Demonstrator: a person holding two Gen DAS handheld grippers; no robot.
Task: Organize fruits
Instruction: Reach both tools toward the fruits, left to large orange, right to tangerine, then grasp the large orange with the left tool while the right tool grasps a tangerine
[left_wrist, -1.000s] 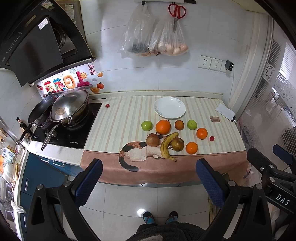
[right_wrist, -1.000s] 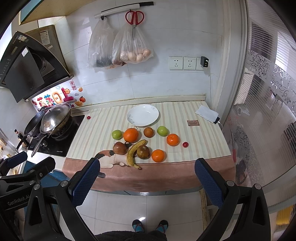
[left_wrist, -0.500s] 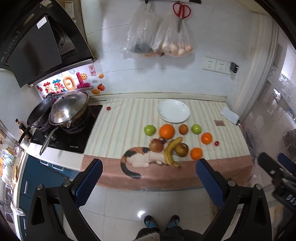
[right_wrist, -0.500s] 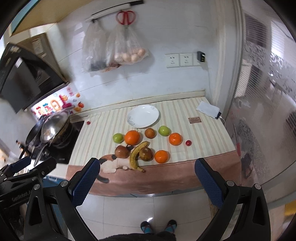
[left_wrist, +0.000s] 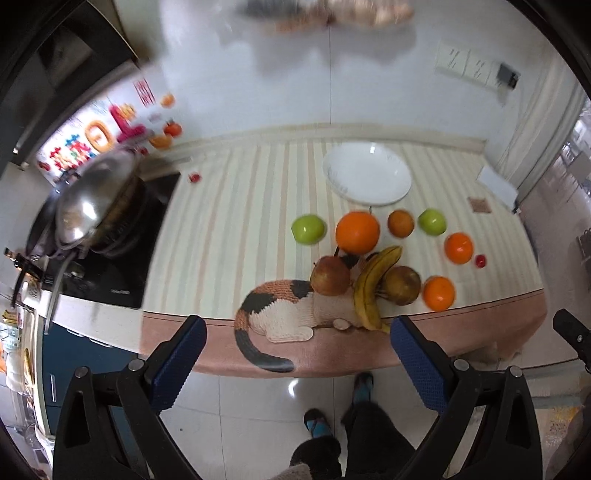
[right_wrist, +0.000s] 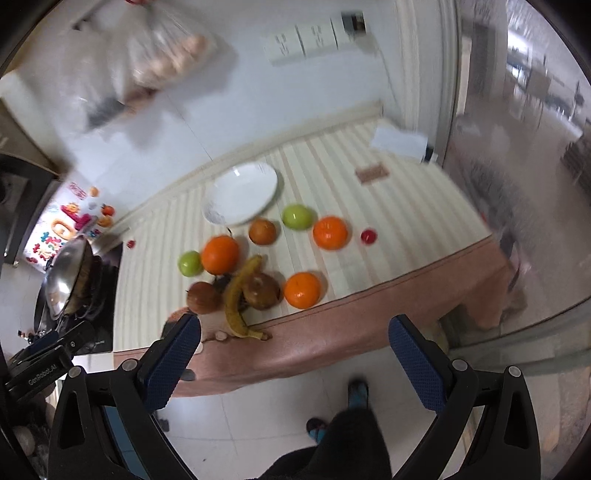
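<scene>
Fruit lies on a striped counter mat: a big orange (left_wrist: 357, 232), a banana (left_wrist: 371, 288), two brown pears (left_wrist: 330, 275), two green apples (left_wrist: 308, 229), several small oranges (left_wrist: 438, 292) and a small red fruit (left_wrist: 480, 260). An empty white plate (left_wrist: 367, 178) sits behind them. The same fruit shows in the right wrist view, with the banana (right_wrist: 238, 297) and plate (right_wrist: 242, 194). My left gripper (left_wrist: 297, 360) is open and empty in front of the counter edge. My right gripper (right_wrist: 293, 356) is open and empty, also short of the counter.
A knitted calico cat (left_wrist: 291, 314) lies at the counter's front edge beside the banana. A wok with lid (left_wrist: 88, 206) sits on the hob at left. Bags hang on the back wall (right_wrist: 162, 62). A glass door (right_wrist: 524, 147) stands at right. Floor and the person's feet (left_wrist: 317, 422) are below.
Both grippers have moved forward and closer to the counter, so the fruit looks larger. The right view has tilted. Both stay open and empty.
</scene>
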